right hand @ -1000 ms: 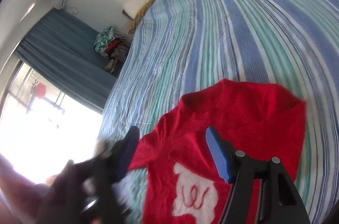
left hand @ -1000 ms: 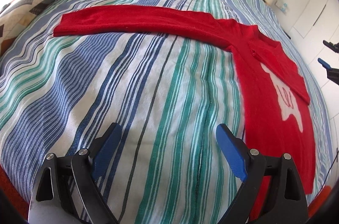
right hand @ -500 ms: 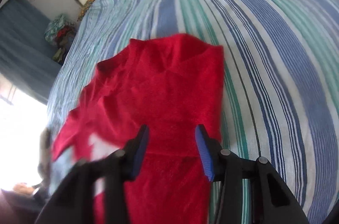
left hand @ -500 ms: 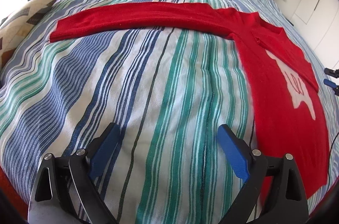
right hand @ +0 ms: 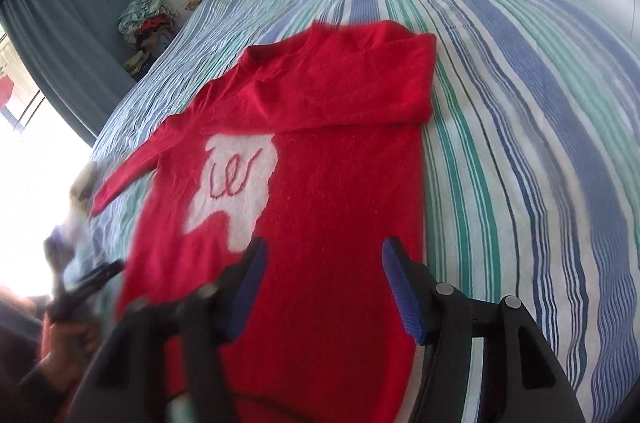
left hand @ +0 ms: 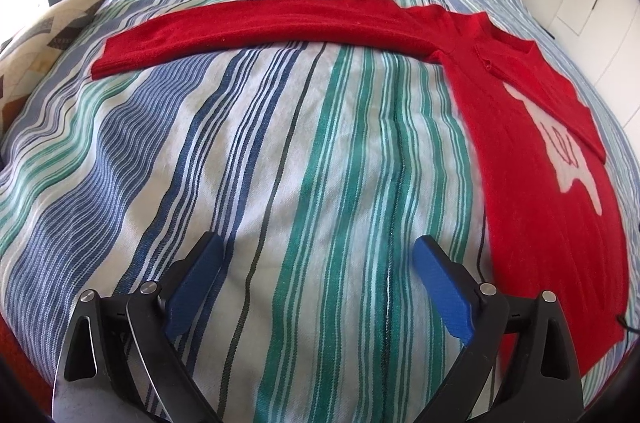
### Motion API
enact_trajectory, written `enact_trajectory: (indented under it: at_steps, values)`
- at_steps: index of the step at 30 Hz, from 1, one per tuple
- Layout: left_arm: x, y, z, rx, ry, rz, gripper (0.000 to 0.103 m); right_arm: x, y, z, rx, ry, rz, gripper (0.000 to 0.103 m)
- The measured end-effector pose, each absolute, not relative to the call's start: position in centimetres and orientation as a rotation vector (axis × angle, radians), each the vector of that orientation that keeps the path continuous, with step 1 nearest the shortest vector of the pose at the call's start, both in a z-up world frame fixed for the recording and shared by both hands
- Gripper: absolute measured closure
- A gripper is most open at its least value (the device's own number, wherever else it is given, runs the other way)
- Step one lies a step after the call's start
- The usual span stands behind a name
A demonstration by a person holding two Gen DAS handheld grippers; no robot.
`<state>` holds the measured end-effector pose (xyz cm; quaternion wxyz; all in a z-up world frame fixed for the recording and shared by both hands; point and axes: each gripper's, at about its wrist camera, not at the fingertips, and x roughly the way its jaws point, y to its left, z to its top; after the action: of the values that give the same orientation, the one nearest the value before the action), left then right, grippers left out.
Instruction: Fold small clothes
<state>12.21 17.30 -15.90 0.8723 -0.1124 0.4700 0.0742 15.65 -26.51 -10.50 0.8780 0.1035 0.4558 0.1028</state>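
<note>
Striped bed (left hand: pixel 280 151) carries the red sweater (right hand: pixel 320 151), one sleeve (right hand: pixel 352 79) already folded in, so the other sleeve (left hand: pixel 256 23) seems next; left gripper (left hand: pixel 316 283) and right gripper (right hand: pixel 324 287) both gape empty.

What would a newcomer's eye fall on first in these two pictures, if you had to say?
The bright red sweater with its white patch, lying flat on the striped bedspread. One sleeve stretches straight out across the stripes, while the other side is already folded over the body. Next come the blue jaws of the left gripper, open over bare bedspread, and of the right gripper, open over the sweater's lower half.
</note>
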Motion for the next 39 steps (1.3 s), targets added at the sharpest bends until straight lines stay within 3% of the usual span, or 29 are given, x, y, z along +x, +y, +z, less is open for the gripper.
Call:
enact_trajectory:
  at_steps: [4, 11, 39]
  values:
    - [12.2, 17.0, -16.0, -0.219, 0.983, 0.158, 0.006, 11.5, -25.8, -9.3, 0.162, 0.866, 0.166, 0.041]
    - [12.1, 16.8, -16.0, -0.203, 0.983, 0.16, 0.005, 7.5, -24.4, -8.4, 0.094, 0.767, 0.108, 0.021]
    - [12.0, 17.4, -15.5, -0.258, 1.017, 0.12, 0.004, 7.0, -21.9, -9.9, -0.001, 0.792, 0.129, 0.02]
